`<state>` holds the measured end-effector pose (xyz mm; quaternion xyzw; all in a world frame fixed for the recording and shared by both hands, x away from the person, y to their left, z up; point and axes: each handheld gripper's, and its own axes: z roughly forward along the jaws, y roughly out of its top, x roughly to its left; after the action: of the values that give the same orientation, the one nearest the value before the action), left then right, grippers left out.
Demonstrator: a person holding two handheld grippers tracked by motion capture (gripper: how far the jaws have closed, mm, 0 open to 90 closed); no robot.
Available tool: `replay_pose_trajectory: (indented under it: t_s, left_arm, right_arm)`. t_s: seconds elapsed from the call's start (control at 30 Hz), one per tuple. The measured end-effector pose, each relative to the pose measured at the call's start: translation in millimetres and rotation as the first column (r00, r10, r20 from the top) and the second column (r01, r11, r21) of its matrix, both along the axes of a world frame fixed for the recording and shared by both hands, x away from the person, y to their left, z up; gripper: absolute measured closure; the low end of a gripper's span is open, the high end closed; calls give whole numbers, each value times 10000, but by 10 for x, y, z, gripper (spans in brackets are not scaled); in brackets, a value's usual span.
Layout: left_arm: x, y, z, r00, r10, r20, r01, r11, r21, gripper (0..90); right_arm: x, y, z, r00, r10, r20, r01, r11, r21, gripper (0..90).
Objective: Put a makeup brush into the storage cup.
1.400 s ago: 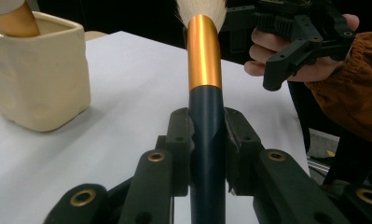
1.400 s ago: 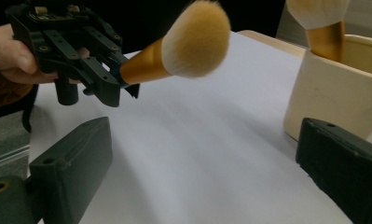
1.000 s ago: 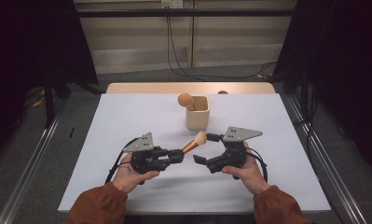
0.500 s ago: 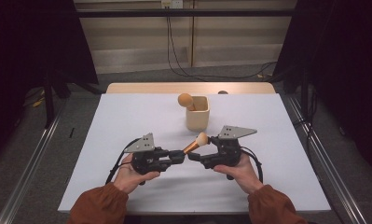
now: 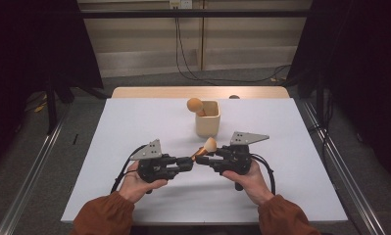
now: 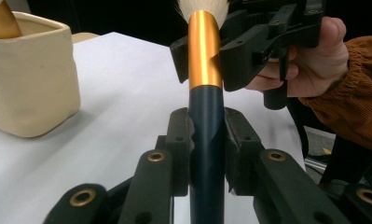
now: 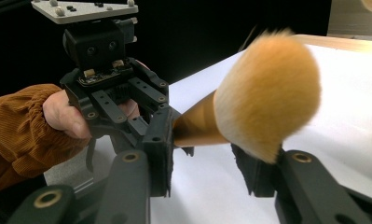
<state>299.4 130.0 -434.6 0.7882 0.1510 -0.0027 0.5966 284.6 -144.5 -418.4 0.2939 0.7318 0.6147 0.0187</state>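
We hold a makeup brush (image 5: 201,151) between our two grippers, just above the white table (image 5: 134,127). Our left gripper (image 5: 187,165) pinches its dark handle (image 6: 206,140); in the left gripper view the jaws press on it from both sides. Beyond them the gold ferrule (image 6: 204,49) runs into our right gripper (image 5: 205,159), whose jaws have just been closing around it. In the right gripper view the left jaw lies against the ferrule, but the fluffy bristle head (image 7: 267,93) hides the other jaw, so we cannot tell whether that one touches. Past the bristles, away from us, stands a cream cup (image 5: 207,119) with a second, round-headed brush (image 5: 195,104) in it, clear of both grippers. Nothing lies between the grippers and the cup.
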Motion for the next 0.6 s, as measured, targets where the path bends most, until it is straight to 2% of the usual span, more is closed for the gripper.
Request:
replay_pose_trajectory:
  t_s: [0.37,0.6]
  left_arm:
    - [8,-37,-18,9999,-88,-55,88,10000,12,742]
    - [7,-82,-33,9997,-219,-62,221,9995,209,734]
  right_arm:
    - [33,-19,-8,9993,119,-346,-92,9971,758,652]
    - [34,-7,4,9989,307,-349,-271,9947,993,709]
